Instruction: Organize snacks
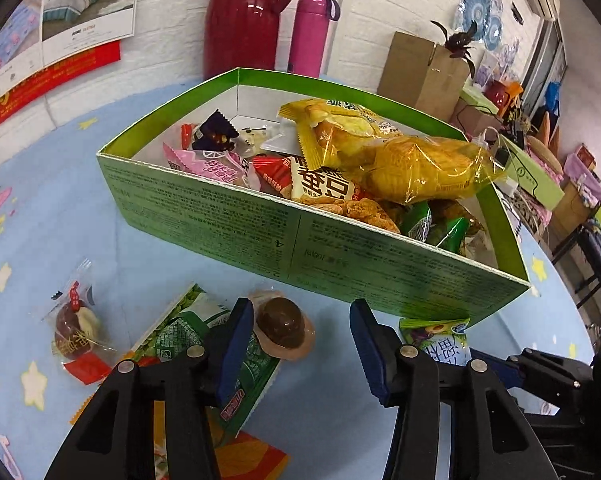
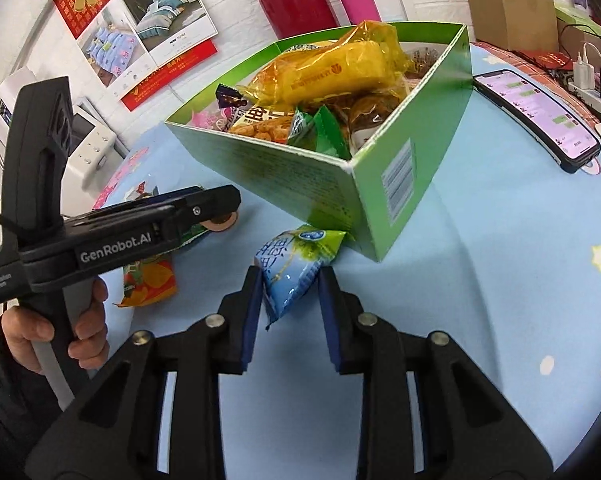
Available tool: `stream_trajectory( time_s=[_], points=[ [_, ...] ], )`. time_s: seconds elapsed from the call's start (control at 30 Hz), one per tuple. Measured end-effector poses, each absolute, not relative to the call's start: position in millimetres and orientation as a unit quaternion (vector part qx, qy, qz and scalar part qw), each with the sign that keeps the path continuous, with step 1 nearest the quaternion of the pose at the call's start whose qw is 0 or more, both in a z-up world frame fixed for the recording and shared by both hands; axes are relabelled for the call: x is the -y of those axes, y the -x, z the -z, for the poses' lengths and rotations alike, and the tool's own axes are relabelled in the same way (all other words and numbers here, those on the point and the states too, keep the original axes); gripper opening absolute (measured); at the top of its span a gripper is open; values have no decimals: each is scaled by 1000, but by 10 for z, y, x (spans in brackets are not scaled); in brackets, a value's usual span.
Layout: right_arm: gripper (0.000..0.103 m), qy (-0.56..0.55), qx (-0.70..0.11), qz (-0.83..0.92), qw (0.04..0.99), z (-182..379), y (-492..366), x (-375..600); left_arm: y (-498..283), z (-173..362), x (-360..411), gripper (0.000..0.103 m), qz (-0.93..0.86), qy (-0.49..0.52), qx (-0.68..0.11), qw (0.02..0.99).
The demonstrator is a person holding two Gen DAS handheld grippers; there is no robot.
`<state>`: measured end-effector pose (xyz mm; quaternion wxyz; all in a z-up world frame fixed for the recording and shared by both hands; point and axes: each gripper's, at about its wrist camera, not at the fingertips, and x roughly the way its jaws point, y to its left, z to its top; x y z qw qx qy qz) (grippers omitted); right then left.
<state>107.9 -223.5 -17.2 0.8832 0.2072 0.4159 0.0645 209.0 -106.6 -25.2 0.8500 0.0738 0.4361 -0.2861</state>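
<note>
Box: one green cardboard box (image 1: pixel 236 216), open-topped, on the blue star-print tabletop (image 1: pixel 148 256), heaped with snack packets; a long yellow cellophane pack (image 1: pixel 424 168) lies on top.
Loose snacks, left wrist view: five on the tabletop: a clear-wrapped date sweet (image 1: pixel 76 328), a green packet (image 1: pixel 188 332), an orange packet (image 1: pixel 252 460), a brown jelly cup (image 1: pixel 284 328), and a blue-green pouch (image 1: pixel 440 336) just beside the box wall.
Left gripper (image 1: pixel 300 316): fingers spread wide, nothing held; the jelly cup sits between them, close to the left finger.
Right gripper (image 2: pixel 290 280): fingers narrowed around the blue-green pouch (image 2: pixel 296 264); whether the pads press it cannot be told.
Only in right wrist view: a lit phone (image 2: pixel 540 116) on the tabletop right of the box, and a hand (image 2: pixel 52 336) holding the left gripper's handle.
Only in left wrist view: the date sweet.
Behind the box: two flasks, one dark red (image 1: pixel 244 16), one pink (image 1: pixel 312 32).
</note>
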Motion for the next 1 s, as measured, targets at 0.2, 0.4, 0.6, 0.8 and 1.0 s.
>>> stream_trajectory(
  time_s=[0.2, 0.4, 0.6, 0.8, 1.0],
  points=[
    [39, -216, -411, -70, 883, 174, -1103, 2272, -2085, 367, 1188, 52, 296, -92, -443, 841],
    [42, -221, -406, -67, 884, 174, -1147, 2305, -2058, 374, 1193, 49, 290, -101, -439, 844],
    [28, -228, -404, -83, 882, 172, -1168, 2294, -2074, 380, 1164, 34, 290, -73, -448, 842],
    [22, -211, -391, -91, 891, 30, -947, 2236, -1878, 351, 996, 33, 317, -38, -462, 827],
    [15, -209, -348, -104, 908, -281, -742, 2247, -1710, -25, 842, 33, 339, -11, -430, 837]
  ],
)
